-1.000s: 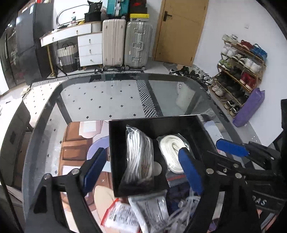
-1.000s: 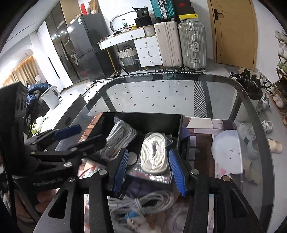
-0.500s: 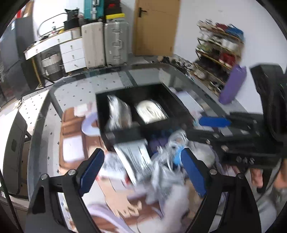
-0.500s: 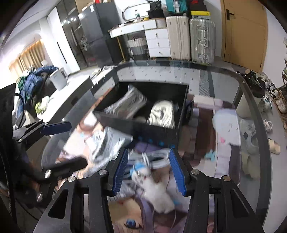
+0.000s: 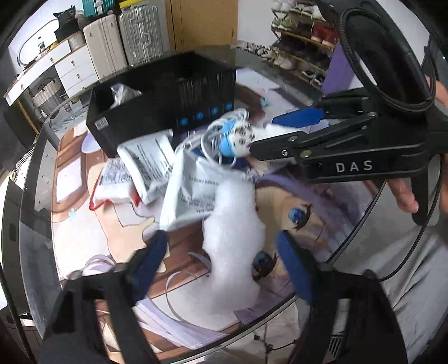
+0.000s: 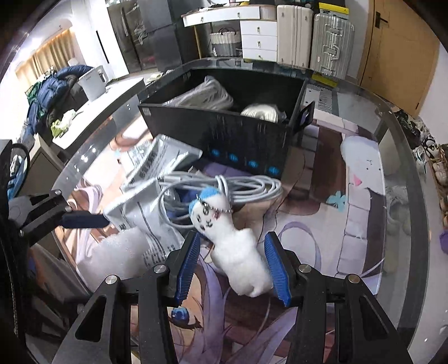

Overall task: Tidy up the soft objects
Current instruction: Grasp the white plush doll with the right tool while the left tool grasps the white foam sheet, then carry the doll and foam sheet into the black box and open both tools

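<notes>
Now it's the pick-up: right tongs (image 6: 232, 264) straddle the white plush toy (image 6: 238, 252) on the worktop (image 6: 364, 224), pads clear, while left tongs (image 5: 224, 268), just narrowing, bracket white fluff (image 5: 232, 224) ungripped; next, squeeze, then lift toward the black bin (image 6: 224, 134).

1. A wooden door (image 6: 397, 50) stands in a white wall (image 5: 253, 19).
2. Two hard suitcases (image 6: 313, 36) stand beside a white chest of drawers (image 6: 259, 37).
3. A dark fridge (image 6: 148, 36) stands further left, near lit yellow curtains (image 6: 42, 58).
4. A shoe rack (image 5: 305, 47) full of shoes lines the side wall.
5. A blue jacket (image 6: 51, 95) lies heaped by a white counter (image 6: 98, 112).
6. The glass table (image 6: 406, 179) shows tiled floor beneath.
</notes>
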The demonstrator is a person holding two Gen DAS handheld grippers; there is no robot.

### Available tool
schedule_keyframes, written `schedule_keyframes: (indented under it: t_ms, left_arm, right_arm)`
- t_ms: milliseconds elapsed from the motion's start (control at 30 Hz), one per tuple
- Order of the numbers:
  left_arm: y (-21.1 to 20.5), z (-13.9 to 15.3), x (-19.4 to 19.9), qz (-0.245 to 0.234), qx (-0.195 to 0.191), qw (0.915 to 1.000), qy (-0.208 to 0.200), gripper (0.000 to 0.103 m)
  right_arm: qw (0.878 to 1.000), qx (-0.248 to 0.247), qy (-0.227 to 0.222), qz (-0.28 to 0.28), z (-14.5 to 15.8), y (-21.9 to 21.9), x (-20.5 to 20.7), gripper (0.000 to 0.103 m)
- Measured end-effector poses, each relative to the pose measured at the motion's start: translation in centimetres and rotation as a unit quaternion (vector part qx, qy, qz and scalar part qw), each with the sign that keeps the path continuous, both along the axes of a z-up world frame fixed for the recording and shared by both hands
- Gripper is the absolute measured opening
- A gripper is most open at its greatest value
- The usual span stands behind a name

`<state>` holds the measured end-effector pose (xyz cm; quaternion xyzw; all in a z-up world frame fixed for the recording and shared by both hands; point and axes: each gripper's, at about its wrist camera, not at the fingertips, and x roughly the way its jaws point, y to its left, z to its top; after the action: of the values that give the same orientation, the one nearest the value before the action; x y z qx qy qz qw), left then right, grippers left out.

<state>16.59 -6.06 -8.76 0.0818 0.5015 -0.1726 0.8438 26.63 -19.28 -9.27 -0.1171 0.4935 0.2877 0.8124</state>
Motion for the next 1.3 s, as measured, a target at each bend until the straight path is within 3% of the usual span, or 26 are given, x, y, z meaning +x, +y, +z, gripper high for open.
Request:
schedule_keyframes:
  t_ms: [67,133,167,200,367,667,833,900,967,1300]
  left_arm:
    - [0.1,-0.3,0.2,-0.005,-0.004,0.9999,0.011,0.044]
    - [0.5,-0.5,0.4,-0.003,-0.007,0.9998,0.021,0.036]
    - [0.7,-0.3,0.2,0.000,-0.007,0.9998,0.019,0.036]
    - [0.8,-0.1,0.1,0.001,-0.006,0.9999,0.016,0.036]
    - [2.4,1.9,-0.7,0.011,-0.021,0.9997,-0.010,0.035]
    - [4.9,2.0,0.2,0.066,-0.026,0.9974,-0.014,0.036]
    - [5.2,1.6,0.4,0.074,-0.027,0.9968,-0.006,0.036]
    - [5.2,1.6,0.5,0.073,-0.026,0.9969,-0.007,0.036]
    - [5.2,1.6,0.5,0.072,-0.026,0.9970,-0.007,0.036]
    - [5.1,0.9,-0.4,0.066,-0.028,0.9974,0.005,0.036]
  right_arm:
    - [1.000,-0.005,0.003,0.004,-0.4,0.2,-0.1,0.049]
    - [1.000,-0.011,0.008,0.011,-0.6,0.4,-0.1,0.045]
    - [1.000,-0.009,0.013,0.011,-0.7,0.3,-0.2,0.033]
    - [1.000,-0.002,0.019,0.011,-0.5,0.2,-0.3,0.031]
    - [0.999,0.021,0.030,0.019,0.6,0.2,-1.4,0.030]
    - [0.999,0.023,0.031,0.018,1.0,1.4,-4.7,0.030]
    - [0.999,0.013,0.042,0.029,0.1,1.8,-5.6,0.033]
    - [0.998,0.014,0.043,0.034,0.1,1.9,-5.7,0.046]
    - [0.998,0.013,0.041,0.035,0.1,1.9,-5.8,0.050]
    - [0.998,-0.018,0.040,0.049,-0.6,1.8,-5.9,0.050]
